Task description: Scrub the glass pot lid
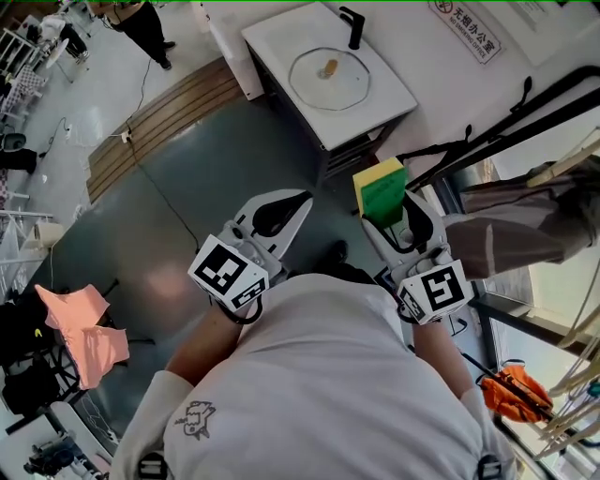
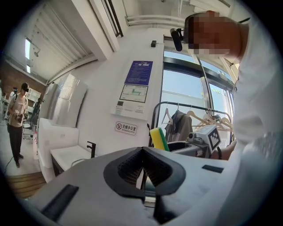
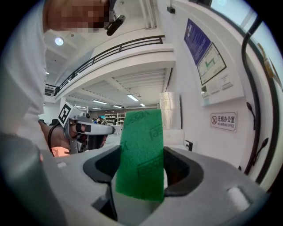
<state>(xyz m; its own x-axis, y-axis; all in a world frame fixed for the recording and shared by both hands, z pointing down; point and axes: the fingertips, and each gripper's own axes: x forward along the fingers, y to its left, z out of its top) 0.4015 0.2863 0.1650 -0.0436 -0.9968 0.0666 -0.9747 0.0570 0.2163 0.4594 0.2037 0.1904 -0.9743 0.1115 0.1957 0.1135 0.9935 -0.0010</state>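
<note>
The glass pot lid (image 1: 329, 79), round with a tan knob, lies flat in the white sink (image 1: 281, 37) up ahead, beside a black tap (image 1: 353, 26). My left gripper (image 1: 284, 214) is shut with nothing in it, and its dark pads meet in the left gripper view (image 2: 143, 167). My right gripper (image 1: 394, 217) is shut on a yellow and green sponge (image 1: 380, 188), which stands upright between the jaws. The sponge's green face (image 3: 143, 154) fills the middle of the right gripper view. Both grippers hang side by side over the dark floor, well short of the sink.
The sink cabinet (image 1: 352, 141) stands against a white wall with a notice (image 2: 126, 128). A clothes rail with hangers (image 2: 194, 117) is to the right. Orange cloth (image 1: 82, 323) lies at the left. A person (image 2: 17, 123) stands far off at the left, and a cable (image 1: 155, 187) crosses the floor.
</note>
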